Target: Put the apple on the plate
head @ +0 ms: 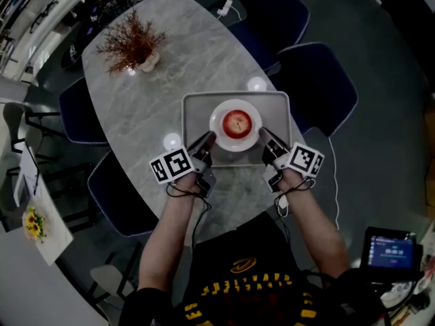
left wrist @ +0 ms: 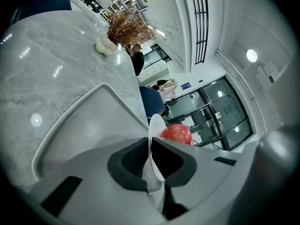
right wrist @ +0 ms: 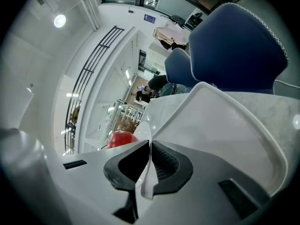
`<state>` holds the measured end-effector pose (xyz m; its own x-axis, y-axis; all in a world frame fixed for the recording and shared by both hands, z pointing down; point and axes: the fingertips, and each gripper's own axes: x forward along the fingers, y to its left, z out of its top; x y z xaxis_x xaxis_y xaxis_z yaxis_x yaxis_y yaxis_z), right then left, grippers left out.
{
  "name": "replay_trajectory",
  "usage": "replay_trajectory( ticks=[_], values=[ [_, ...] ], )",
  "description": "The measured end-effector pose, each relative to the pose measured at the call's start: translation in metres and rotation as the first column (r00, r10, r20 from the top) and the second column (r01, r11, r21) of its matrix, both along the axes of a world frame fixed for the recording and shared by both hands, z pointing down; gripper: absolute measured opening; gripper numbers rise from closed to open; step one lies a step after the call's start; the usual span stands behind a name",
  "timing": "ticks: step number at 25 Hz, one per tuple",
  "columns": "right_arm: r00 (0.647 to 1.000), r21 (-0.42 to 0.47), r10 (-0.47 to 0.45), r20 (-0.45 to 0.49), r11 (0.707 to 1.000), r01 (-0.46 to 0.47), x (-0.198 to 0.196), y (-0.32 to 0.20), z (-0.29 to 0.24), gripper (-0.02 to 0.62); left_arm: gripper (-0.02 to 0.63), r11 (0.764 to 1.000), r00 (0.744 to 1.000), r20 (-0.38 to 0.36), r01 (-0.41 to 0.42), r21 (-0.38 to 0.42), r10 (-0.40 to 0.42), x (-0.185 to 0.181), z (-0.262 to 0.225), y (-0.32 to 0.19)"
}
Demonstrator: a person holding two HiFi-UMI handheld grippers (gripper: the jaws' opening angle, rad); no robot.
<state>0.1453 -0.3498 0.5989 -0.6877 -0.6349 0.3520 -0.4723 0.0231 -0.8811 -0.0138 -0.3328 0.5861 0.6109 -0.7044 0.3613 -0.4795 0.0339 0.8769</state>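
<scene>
A red apple (head: 236,123) sits on a white plate (head: 219,113), which is over a grey tray (head: 197,107) on the marble table. My left gripper (head: 207,141) is shut on the plate's left rim and my right gripper (head: 265,136) is shut on its right rim. In the left gripper view the plate's edge (left wrist: 154,125) runs between the jaws of the left gripper (left wrist: 151,161), with the apple (left wrist: 177,133) beyond. In the right gripper view the right gripper (right wrist: 149,165) pinches the plate's edge (right wrist: 143,130), and the apple (right wrist: 121,138) shows at left.
A dried plant in a small white vase (head: 132,46) stands at the table's far end. Dark blue chairs (head: 319,87) ring the table (head: 156,107). A handheld device with a lit screen (head: 392,250) lies at lower right. A side table with yellow flowers (head: 32,224) stands at left.
</scene>
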Motion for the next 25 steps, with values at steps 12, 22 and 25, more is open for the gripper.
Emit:
replay_trajectory(
  ticks=[12, 22, 25],
  values=[
    [0.995, -0.055, -0.051, -0.081, 0.997, 0.047, -0.007, -0.01, 0.046, 0.029, 0.026, 0.996, 0.999, 0.03, -0.027, -0.089, 0.03, -0.004, 0.048, -0.009],
    [0.987, -0.138, -0.103, -0.121, 0.987, 0.086, 0.0, -0.024, 0.084, 0.029, 0.026, 0.987, 0.995, 0.084, -0.035, -0.155, 0.049, 0.004, 0.087, -0.026],
    [0.983, -0.155, -0.123, -0.136, 0.983, 0.102, -0.001, -0.024, 0.088, 0.029, 0.028, 0.984, 0.993, 0.102, -0.036, -0.173, 0.054, 0.002, 0.093, -0.026]
  ],
)
